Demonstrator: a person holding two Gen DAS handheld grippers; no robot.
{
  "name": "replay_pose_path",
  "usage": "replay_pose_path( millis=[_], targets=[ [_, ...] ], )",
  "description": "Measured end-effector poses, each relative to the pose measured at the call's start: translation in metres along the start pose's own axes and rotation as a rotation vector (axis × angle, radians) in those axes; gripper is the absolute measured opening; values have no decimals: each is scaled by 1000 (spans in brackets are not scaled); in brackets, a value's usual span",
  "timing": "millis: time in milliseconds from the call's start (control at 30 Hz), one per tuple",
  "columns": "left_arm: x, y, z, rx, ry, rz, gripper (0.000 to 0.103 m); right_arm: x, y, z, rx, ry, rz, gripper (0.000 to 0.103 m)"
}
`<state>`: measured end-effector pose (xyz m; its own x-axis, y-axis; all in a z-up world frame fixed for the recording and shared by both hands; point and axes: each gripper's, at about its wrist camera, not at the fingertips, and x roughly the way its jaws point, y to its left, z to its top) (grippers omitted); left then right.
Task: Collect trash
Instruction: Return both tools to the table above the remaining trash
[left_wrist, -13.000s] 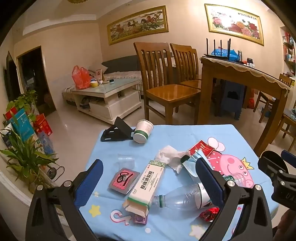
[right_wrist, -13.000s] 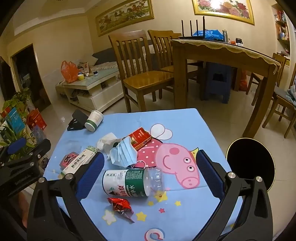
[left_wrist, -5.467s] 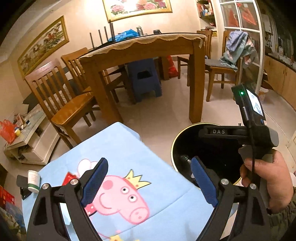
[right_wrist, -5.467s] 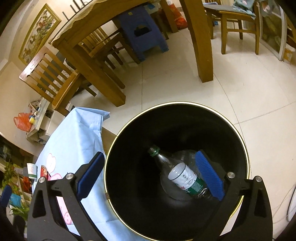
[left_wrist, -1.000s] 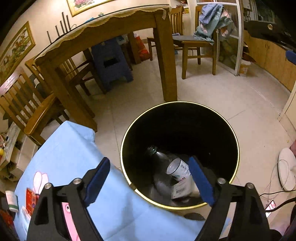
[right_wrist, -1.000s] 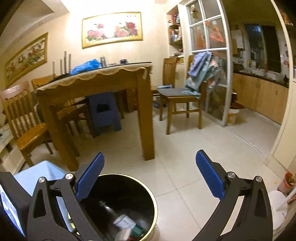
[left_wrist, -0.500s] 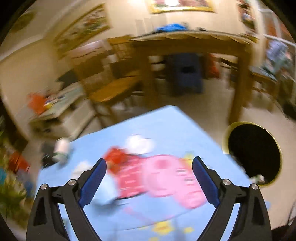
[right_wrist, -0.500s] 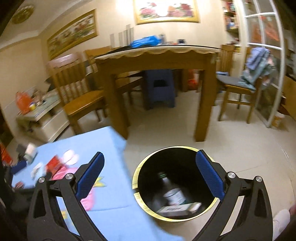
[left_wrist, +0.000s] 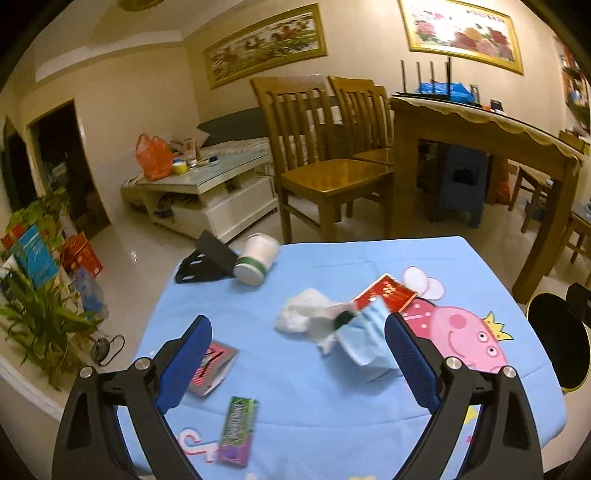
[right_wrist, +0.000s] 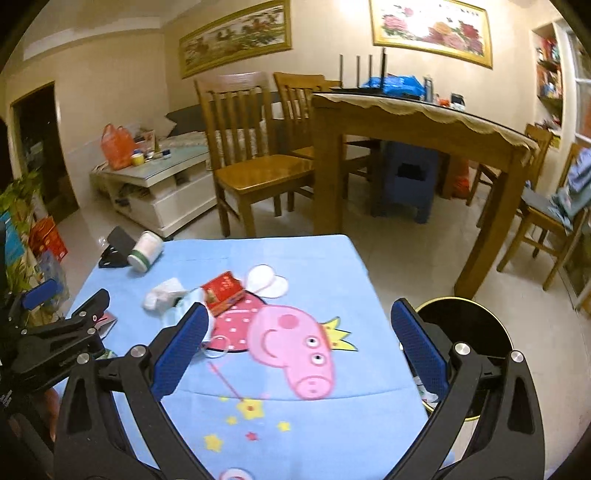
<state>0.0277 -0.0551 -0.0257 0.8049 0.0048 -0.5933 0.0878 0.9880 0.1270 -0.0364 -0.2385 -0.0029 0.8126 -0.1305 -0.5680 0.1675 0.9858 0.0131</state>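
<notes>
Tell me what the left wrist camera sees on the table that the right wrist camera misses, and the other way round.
Only the left wrist view shows the green and purple gum pack lying near the table's front edge, and the patterned foil packet in full.

Only the right wrist view shows the left gripper from the side, and some litter low inside the black round bin.

Both show the white paper cup on its side, the crumpled white tissue, the blue face mask, the red box and the blue cartoon tablecloth.
</notes>
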Motion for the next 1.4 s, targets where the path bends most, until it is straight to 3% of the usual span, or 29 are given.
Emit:
replay_pose_path(
  millis=[167,700,1100,1200,1300,1400],
  targets=[
    [-1,24,-5,-40,6,5,91,-5,25,4,-39,0,5,97],
    [11,63,-13,-111,31,-11,91,-4,50,11,-120,12,0,97],
    [32,116,-33,-176,79,35,91,17,92,7,-205,61,12,97],
    [38,132,-42,-197,101,57,91,39,101,-1,-207,139,76,97],
    [40,151,-53,-220,114,85,91,76,110,-21,-189,277,174,97],
    [43,166,-62,-237,136,94,91,108,110,-41,-159,368,178,97]
  ],
)
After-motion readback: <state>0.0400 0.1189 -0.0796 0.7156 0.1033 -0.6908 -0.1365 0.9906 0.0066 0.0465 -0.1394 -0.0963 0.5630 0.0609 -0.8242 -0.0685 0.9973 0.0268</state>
